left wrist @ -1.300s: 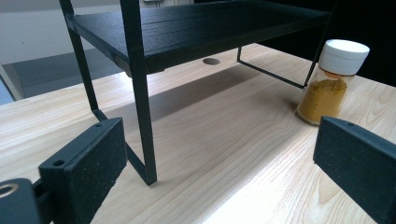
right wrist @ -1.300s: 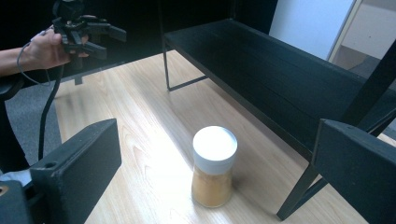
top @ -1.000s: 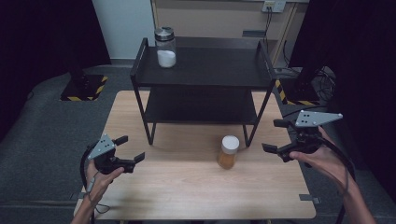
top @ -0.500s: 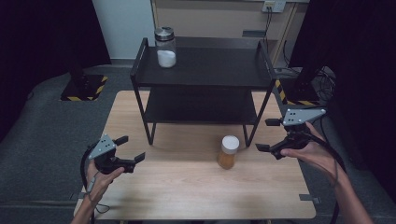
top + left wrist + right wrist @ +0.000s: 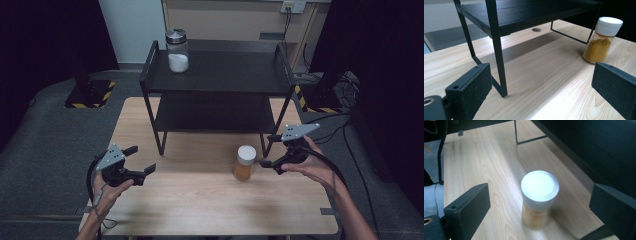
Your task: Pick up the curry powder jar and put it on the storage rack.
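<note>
**Spice jar on table, right tool beside it**

High view. Wooden table (image 5: 200,200) carrying a black two-tier shelf rack (image 5: 220,75). Spice jar (image 5: 244,163), white cap, orange-yellow powder, upright on the table just in front of the rack's front right leg. Right tool (image 5: 267,151), held in the person's right hand, just beside the jar on its right, jaws apart and pointing at it, not touching. Left tool (image 5: 141,160), held in the left hand near the table's front left, jaws apart, nothing between them, well apart from the jar. Glass jar (image 5: 177,50) with metal lid and white contents, upright at the back left of the rack's top shelf.

Left gripper view. Both black jaws wide apart over bare table (image 5: 544,82). Rack leg (image 5: 499,57) close ahead; spice jar (image 5: 601,40) farther off at upper right, upright.

Right gripper view. Jaws wide apart; spice jar (image 5: 539,197) stands between and ahead of them, touching neither, slightly blurred. Rack's lower shelf (image 5: 594,147) behind it at upper right.
</note>
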Demonstrator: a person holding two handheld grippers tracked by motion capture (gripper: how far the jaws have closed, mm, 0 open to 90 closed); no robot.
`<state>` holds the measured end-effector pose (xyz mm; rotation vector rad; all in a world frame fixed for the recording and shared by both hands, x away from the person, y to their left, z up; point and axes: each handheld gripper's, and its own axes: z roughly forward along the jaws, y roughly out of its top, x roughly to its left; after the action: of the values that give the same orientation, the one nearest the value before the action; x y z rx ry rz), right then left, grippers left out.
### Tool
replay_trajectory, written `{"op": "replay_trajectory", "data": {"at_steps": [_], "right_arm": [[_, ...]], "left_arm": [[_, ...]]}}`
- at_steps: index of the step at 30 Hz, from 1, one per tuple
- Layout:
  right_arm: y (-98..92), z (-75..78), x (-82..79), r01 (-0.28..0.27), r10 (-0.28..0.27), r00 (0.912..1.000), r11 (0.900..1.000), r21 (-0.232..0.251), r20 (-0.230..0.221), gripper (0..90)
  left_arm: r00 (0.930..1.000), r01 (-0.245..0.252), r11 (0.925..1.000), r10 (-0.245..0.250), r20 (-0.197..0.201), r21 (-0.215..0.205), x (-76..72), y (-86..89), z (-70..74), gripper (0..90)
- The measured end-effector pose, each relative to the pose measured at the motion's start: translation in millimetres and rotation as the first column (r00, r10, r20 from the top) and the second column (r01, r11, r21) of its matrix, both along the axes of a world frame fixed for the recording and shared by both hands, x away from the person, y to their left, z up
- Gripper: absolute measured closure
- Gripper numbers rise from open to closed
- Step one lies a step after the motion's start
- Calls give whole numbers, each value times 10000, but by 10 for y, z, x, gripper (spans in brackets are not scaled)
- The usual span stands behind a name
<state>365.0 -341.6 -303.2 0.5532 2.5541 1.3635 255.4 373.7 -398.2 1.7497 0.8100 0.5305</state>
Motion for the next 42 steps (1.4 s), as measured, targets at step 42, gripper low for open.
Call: {"op": "replay_trajectory", "data": {"at_steps": [42], "right_arm": [[575,-260,229,-610,579,9976,9942,-886,-381,339]], "left_arm": [[10000,27,9999,-26,-32,101,7,-14,4,17]]}}
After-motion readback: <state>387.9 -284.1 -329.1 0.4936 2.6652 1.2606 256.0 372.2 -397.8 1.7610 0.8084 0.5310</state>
